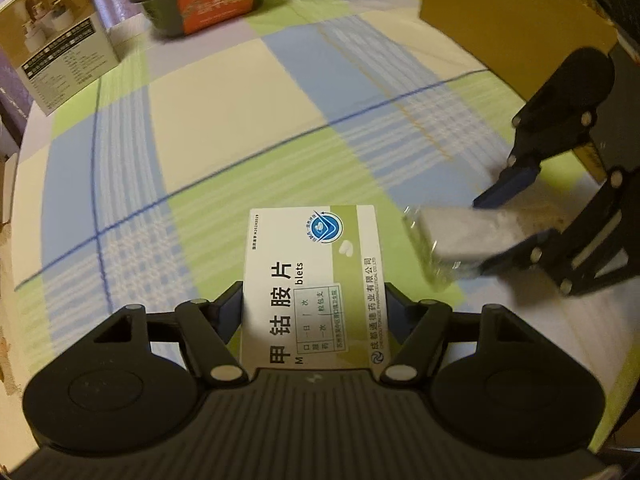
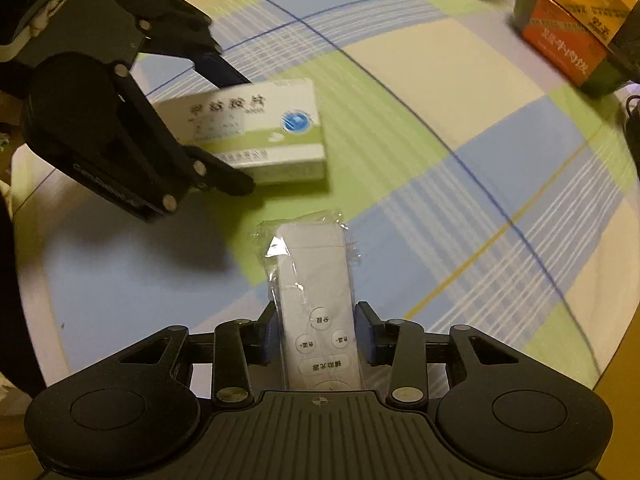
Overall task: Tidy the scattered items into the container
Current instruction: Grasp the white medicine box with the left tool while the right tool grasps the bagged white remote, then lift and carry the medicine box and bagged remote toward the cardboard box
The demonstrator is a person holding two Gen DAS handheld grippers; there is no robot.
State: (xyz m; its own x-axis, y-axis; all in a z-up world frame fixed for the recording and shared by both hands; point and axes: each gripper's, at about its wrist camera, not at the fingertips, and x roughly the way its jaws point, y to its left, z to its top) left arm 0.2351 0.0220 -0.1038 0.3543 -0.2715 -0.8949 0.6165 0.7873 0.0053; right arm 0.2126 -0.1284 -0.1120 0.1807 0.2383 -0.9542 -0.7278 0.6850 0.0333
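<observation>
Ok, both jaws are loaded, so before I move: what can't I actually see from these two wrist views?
- Cardboard container: left wrist view shows only one outer wall, cut off by the top edge; its inside is hidden.
- Remote in the right gripper: its near end is hidden behind the gripper body; in the left view it is motion-blurred.
- Medicine box in the left gripper: its underside is hidden; its print is blurred in the right view.
- Orange packet: print too blurred to read.

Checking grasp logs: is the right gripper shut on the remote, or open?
Shut on it: the right gripper has both pads against the sides of the bagged remote, lifted off the tablecloth.
</observation>
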